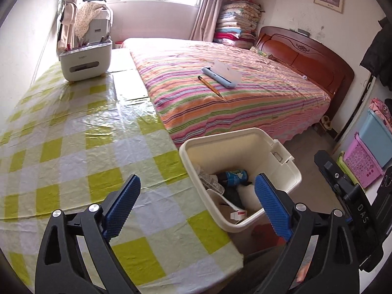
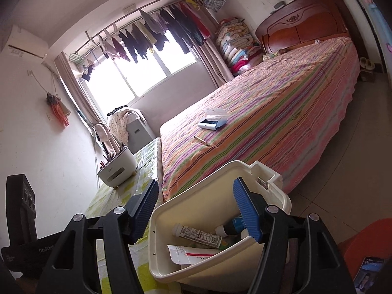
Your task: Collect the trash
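A cream plastic bin (image 1: 289, 169) stands beside the table's right edge and holds trash: a dark bottle with a blue label (image 1: 234, 177), a white tube (image 2: 198, 235) and a white-and-red packet (image 2: 191, 254). My left gripper (image 1: 197, 204) is open and empty, above the table edge and the bin's near rim. My right gripper (image 2: 196, 210) is open and empty, hovering over the bin (image 2: 220, 178). The right gripper's body (image 1: 348, 188) shows at the right of the left wrist view.
A table with a green-and-white check cloth (image 1: 73, 147) carries a white organiser box (image 1: 85, 60) at its far end. A striped bed (image 1: 220, 93) lies beyond, with a blue case (image 1: 218, 77) and a pencil (image 1: 210, 86) on it. Coloured baskets (image 1: 365, 166) stand at right.
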A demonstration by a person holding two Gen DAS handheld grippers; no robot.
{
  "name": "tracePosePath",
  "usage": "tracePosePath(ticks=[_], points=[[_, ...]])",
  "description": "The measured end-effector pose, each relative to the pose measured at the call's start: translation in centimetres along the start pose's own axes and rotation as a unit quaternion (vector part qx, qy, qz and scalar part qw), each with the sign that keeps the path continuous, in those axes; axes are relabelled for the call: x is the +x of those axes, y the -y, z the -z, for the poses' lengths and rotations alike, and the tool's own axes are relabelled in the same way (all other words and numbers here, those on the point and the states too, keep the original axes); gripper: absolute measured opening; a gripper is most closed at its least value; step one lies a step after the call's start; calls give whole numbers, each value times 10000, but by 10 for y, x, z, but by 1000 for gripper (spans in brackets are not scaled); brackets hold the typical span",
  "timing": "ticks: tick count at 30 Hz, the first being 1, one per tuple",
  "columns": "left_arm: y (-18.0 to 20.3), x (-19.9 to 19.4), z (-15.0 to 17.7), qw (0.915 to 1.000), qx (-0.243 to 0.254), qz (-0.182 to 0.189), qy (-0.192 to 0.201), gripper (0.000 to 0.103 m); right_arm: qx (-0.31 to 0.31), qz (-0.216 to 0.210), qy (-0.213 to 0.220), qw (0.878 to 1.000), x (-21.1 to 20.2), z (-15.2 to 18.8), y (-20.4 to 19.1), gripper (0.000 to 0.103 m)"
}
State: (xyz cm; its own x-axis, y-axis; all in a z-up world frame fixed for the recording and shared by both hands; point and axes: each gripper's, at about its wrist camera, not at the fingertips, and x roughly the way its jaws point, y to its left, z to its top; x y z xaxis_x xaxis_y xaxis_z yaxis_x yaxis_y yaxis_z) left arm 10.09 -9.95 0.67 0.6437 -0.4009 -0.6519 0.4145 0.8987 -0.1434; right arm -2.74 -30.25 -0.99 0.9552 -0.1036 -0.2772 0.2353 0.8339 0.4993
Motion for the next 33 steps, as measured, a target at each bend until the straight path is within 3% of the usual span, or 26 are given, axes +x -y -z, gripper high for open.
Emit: tracePosePath(ticks=[4, 10, 18, 33], points=[[-28, -24, 23, 9982, -349, -376, 323, 93, -885, 61, 128, 9960, -15, 24, -32, 78], [-63, -41, 38, 9844, -484, -1409, 936, 93, -1357, 108, -31, 9907, -4, 38, -57, 80], [-82, -47, 51, 9831, -539, -1403, 1043, 94, -1429, 171, -188, 9894, 9, 43, -69, 80], [-88, -38, 62, 9877, -524, -1217, 828, 94, -1519, 172, -203, 9880, 10, 48, -75, 80]])
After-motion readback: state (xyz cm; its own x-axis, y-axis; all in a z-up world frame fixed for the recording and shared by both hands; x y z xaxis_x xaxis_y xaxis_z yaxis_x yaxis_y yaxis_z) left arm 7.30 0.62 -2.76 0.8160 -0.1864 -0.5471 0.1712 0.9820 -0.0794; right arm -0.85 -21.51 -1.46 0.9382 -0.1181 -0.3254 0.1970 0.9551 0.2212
